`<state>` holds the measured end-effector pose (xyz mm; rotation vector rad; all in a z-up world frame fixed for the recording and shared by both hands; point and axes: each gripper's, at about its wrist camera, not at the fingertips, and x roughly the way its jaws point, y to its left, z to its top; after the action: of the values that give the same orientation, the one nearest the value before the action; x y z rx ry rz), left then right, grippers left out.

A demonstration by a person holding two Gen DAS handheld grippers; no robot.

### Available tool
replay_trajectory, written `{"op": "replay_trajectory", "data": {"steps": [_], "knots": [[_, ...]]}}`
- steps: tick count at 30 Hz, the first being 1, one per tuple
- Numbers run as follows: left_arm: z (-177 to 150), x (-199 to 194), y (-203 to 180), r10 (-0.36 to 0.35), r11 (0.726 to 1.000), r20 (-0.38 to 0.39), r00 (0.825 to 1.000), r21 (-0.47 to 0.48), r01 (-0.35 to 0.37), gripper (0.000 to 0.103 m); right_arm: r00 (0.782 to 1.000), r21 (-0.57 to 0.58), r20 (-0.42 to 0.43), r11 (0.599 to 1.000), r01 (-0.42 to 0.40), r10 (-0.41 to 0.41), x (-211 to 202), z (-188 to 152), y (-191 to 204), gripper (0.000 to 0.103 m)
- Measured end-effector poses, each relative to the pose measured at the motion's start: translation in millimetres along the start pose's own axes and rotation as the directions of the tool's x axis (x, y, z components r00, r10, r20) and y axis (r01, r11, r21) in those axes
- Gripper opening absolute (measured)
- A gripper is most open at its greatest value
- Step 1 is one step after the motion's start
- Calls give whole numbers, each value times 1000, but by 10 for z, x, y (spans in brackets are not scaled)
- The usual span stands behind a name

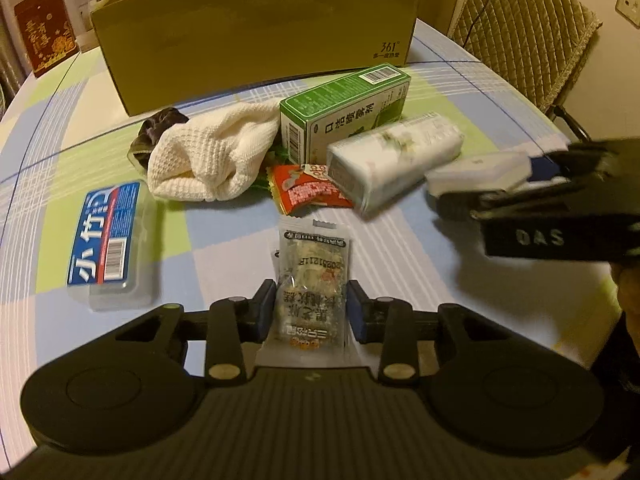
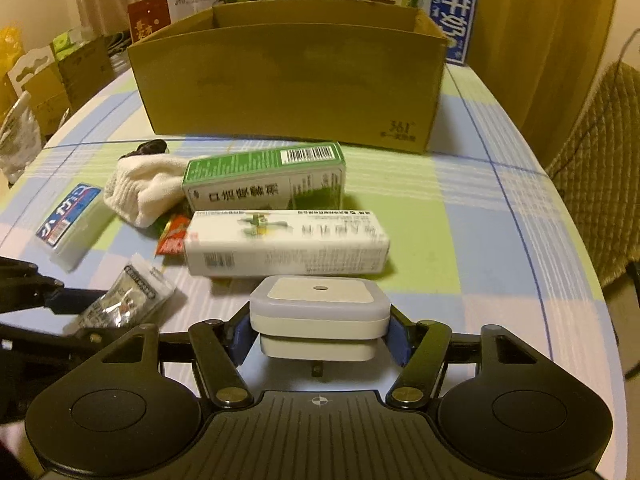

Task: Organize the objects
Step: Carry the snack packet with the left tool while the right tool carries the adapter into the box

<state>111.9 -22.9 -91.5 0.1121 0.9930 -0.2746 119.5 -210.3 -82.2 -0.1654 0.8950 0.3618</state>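
The cardboard box point(image 2: 292, 80) stands open at the far side of the checked worktop point(image 2: 480, 248); before it lie a green carton point(image 2: 264, 178), a white carton point(image 2: 286, 244), a white knit cloth point(image 1: 212, 152) and a blue-labelled case point(image 1: 108, 240). Nearest, well short of the box, the right claw point(image 2: 320, 336) grips a white plug-in light point(image 2: 320, 312) with the white carton between. The left claw point(image 1: 312, 312) grips a clear snack packet point(image 1: 312, 280).

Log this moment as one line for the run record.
left gripper: shut on snack packet | right gripper: shut on white plug-in light | cardboard box: behind, open | table: other items loose
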Motion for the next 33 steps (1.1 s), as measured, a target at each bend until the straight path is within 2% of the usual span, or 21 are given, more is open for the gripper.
{"op": "replay_trajectory", "data": {"steps": [5, 10, 15, 20, 23, 25, 27, 33], "knots": [[-26, -175, -6, -5, 999, 15, 1000, -41, 6, 32, 1000, 32, 10, 999, -1, 1, -251, -55, -53, 61], [108, -450, 8, 20, 999, 58, 998, -33, -18, 32, 997, 45, 70, 999, -20, 17, -506, 126, -61, 62], [516, -710, 106, 47, 999, 126, 991, -18, -45, 32, 987, 37, 151, 998, -53, 47, -680, 576, -135, 62], [1169, -870, 289, 68, 998, 197, 978, 3, -70, 32, 969, 18, 237, 997, -78, 72, -739, 1345, -238, 62], [1643, -871, 442, 64, 998, 230, 971, 1, -66, 32, 960, 39, 270, 995, -89, 75, -657, 1850, -342, 62], [1896, -812, 550, 57, 998, 239, 969, -4, -58, 32, 960, 75, 261, 990, -122, 99, -521, 2134, -445, 62], [2140, -686, 655, 53, 999, 233, 971, -10, -52, 32, 967, 92, 237, 988, -121, 96, -314, 2376, -470, 62], [2610, -250, 890, 38, 999, 194, 980, -41, -31, 32, 982, 118, 155, 985, -125, 106, 341, 2713, -534, 62]]}}
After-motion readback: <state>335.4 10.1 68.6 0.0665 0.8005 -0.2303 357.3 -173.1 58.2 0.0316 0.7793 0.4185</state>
